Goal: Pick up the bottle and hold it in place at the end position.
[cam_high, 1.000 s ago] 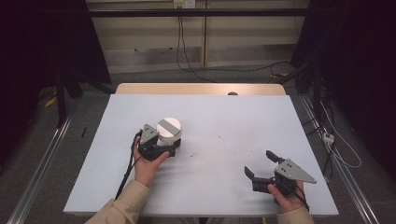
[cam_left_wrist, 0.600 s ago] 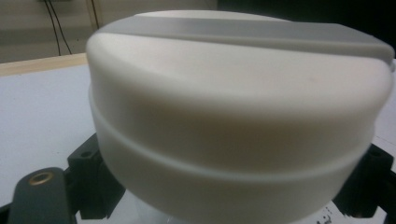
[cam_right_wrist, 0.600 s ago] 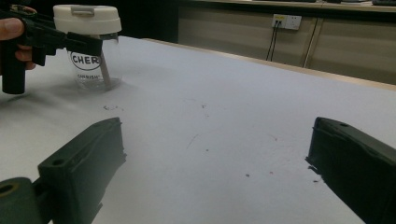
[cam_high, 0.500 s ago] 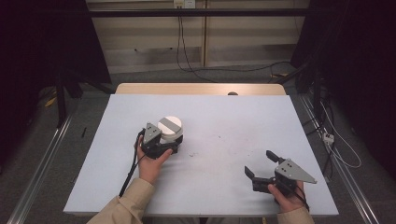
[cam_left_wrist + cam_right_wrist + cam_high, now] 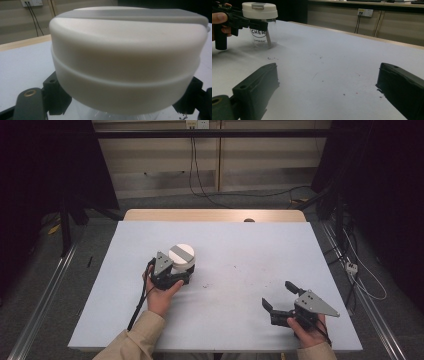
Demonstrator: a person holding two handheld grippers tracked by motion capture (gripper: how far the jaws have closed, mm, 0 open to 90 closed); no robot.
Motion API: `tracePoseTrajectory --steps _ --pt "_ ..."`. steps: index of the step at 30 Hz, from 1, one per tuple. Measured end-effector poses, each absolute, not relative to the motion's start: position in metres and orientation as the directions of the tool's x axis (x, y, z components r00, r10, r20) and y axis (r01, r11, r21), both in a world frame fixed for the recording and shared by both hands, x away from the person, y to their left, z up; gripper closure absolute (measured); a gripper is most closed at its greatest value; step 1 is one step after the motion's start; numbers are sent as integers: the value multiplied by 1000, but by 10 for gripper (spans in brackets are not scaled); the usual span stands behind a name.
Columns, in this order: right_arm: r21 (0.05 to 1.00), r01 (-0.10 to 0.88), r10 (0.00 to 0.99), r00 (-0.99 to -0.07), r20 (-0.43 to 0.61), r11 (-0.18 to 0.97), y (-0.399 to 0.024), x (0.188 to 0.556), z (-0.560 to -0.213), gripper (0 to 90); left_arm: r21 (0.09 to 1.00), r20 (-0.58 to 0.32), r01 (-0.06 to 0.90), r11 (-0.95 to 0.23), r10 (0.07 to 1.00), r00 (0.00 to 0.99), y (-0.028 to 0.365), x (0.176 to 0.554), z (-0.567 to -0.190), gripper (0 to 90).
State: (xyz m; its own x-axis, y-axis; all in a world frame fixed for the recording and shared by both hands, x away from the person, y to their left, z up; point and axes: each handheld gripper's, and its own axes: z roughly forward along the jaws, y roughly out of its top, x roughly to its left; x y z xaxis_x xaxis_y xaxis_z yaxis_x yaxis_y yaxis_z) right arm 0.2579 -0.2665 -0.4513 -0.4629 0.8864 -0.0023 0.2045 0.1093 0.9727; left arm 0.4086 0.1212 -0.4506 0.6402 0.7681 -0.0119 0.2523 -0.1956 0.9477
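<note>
The left claw (image 5: pixel 184 274) has just been closing and now grips a clear cup (image 5: pixel 263 37) just under its white lid (image 5: pixel 181 255); the black jaws press on both sides of the glass below the lid's rim, as the left claw's own view shows. The cup stands upright on the table (image 5: pixel 235 245), in its left half, with dark lettering on the glass. A grey strip runs across the top of the lid. The left hand (image 5: pixel 161 295) holds the claw from the near side, and a black cable trails from it towards the table's near edge.

The right claw (image 5: pixel 280 297) sits low over the near right part of the table, well apart from the cup, its jaws wide open with nothing between them.

The stretch between the two claws is bare but for small dark specks. The tabletop is pale with a wooden strip along its far edge. Beyond it cables hang down a light wall from a socket (image 5: pixel 196 124), and the room to either side is dark.
</note>
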Motion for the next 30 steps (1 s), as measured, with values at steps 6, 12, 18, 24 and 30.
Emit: tracePoseTrajectory --steps 6,12,18,24,30 --pt "973 205 886 -463 -1 109 -266 258 -451 29 957 -23 233 -172 757 653 122 408 -448 185" --pt "973 205 887 -461 0 107 -266 259 -451 29 966 -28 210 -151 747 664 120 412 -445 185" --pt "974 202 890 -455 0 103 -267 258 -451 29 965 -6 194 -179 720 694 111 418 -444 185" --pt "973 204 889 -458 1 104 -267 259 -451 28 961 -38 217 -171 696 717 101 424 -444 185" --pt "973 205 888 -459 2 104 -267 259 -452 28 958 -37 222 -183 687 726 93 429 -445 185"
